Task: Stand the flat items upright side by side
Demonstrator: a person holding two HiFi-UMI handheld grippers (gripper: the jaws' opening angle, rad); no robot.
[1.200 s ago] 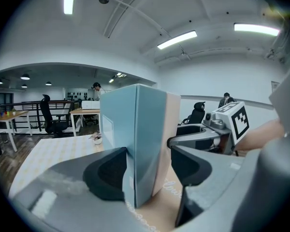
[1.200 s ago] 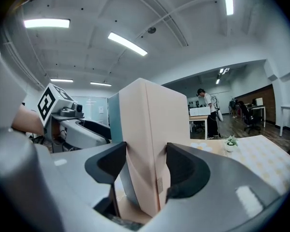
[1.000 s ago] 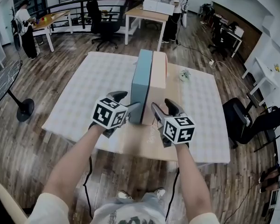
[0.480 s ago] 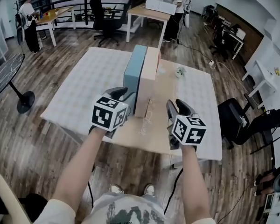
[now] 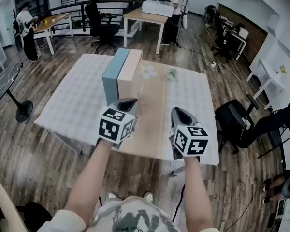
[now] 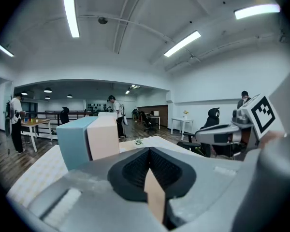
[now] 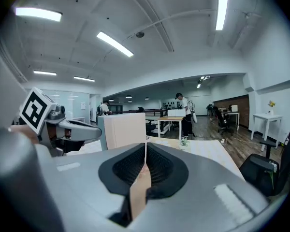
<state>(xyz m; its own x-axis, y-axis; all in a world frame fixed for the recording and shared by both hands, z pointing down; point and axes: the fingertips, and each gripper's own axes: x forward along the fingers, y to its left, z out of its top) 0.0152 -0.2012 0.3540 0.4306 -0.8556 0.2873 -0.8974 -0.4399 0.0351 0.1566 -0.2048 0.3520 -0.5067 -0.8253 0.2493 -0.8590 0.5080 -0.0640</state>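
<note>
A blue box (image 5: 115, 74) and a beige box (image 5: 130, 71) stand upright, side by side and touching, on the table (image 5: 77, 105) with the checked cloth. My left gripper (image 5: 127, 103) hovers just in front of their near end, apart from them. My right gripper (image 5: 180, 113) hangs over the table's near right part. Both have just been closing and now stand shut with nothing between the jaws. The left gripper view shows its shut jaws (image 6: 148, 164) with the blue box (image 6: 75, 141) and beige box (image 6: 104, 137) beyond. The right gripper view shows its shut jaws (image 7: 145, 164) and the beige box (image 7: 125, 129).
A small green plant (image 5: 171, 73) sits on the table behind the boxes to the right. A black office chair (image 5: 234, 124) stands off the table's right side, a round stand (image 5: 23, 112) on the left. Desks, chairs and people fill the back of the room.
Both grippers have drawn back from the boxes' near end towards the table's front edge and risen a little. Their jaws have gone from open to shut, empty.
</note>
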